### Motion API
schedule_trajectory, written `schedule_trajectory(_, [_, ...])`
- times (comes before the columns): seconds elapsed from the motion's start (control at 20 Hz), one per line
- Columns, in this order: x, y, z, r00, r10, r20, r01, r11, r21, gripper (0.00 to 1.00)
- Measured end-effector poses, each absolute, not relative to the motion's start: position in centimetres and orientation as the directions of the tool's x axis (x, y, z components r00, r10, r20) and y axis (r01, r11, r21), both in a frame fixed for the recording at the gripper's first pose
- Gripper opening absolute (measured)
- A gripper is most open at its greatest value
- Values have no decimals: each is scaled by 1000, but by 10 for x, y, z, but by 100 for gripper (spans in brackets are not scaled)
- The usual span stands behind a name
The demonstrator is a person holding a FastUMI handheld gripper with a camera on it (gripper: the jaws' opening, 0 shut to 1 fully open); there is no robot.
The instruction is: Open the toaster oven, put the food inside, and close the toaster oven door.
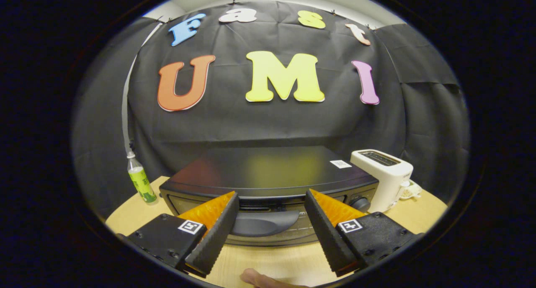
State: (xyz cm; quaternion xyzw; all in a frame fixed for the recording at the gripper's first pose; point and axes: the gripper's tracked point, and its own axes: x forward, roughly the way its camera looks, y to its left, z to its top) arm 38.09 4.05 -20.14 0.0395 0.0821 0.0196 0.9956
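A black toaster oven point(268, 171) stands on the wooden table point(272, 261), its door shut. The dark curved door handle point(261, 223) lies just ahead of my fingers, in the gap between them. My gripper point(271, 202) is open, with one finger on each side of the handle and nothing pressed between them. The fingertips reach up to the oven's front top edge. No food can be made out from here.
A white slot toaster point(385, 175) stands right of the oven, with a small pale object point(412, 190) beside it. A clear bottle with a green label point(140, 181) stands left of the oven. A fingertip point(259, 279) shows at the table's near edge.
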Motion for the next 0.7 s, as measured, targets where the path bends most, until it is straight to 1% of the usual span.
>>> schedule_trajectory(0.3, [371,40,-211,979,78,-190,-43,982,183,100])
schedule_trajectory(0.4, [361,41,-211,979,74,-190,-51,991,122,100])
schedule_trajectory(0.55, [337,39,-213,983,38,-178,-47,998,-46,100])
schedule_trajectory(0.6, [330,38,-216,984,28,-176,-43,996,-79,100])
schedule_trajectory(0.7, [318,37,-227,983,19,-185,-35,996,-81,100])
